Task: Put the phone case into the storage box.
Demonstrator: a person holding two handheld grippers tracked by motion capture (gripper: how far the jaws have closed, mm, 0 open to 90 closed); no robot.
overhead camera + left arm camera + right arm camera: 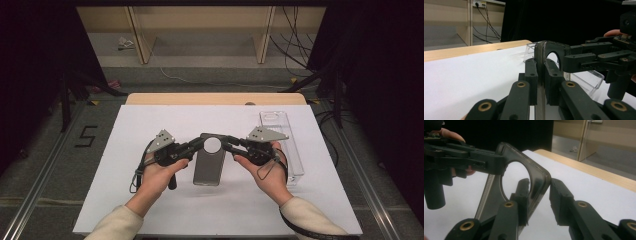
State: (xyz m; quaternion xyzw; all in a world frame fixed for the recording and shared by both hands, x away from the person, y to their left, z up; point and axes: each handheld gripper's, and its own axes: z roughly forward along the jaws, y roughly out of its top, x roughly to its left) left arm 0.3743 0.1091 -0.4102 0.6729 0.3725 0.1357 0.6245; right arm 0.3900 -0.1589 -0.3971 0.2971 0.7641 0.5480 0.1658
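A dark phone case (pixel 208 162) with a round hole near its top lies lengthwise on the white sheet, its far end lifted between the two grippers. My left gripper (pixel 199 143) is shut on the case's far left edge; in the left gripper view both jaws of that gripper (pixel 540 72) clamp the thin edge of the case (pixel 541 50). My right gripper (pixel 226 142) is at the far right corner. In the right gripper view its jaws (pixel 539 190) straddle the rim of the case (pixel 539 173), one jaw through the hole, the other just off the outer corner.
A clear plastic box (pixel 280 130) lies on the sheet to the right of the right hand, and it appears behind the jaws in the left gripper view (pixel 586 77). The table's wooden edge (pixel 215 98) runs along the far side. Cables trail from both grippers.
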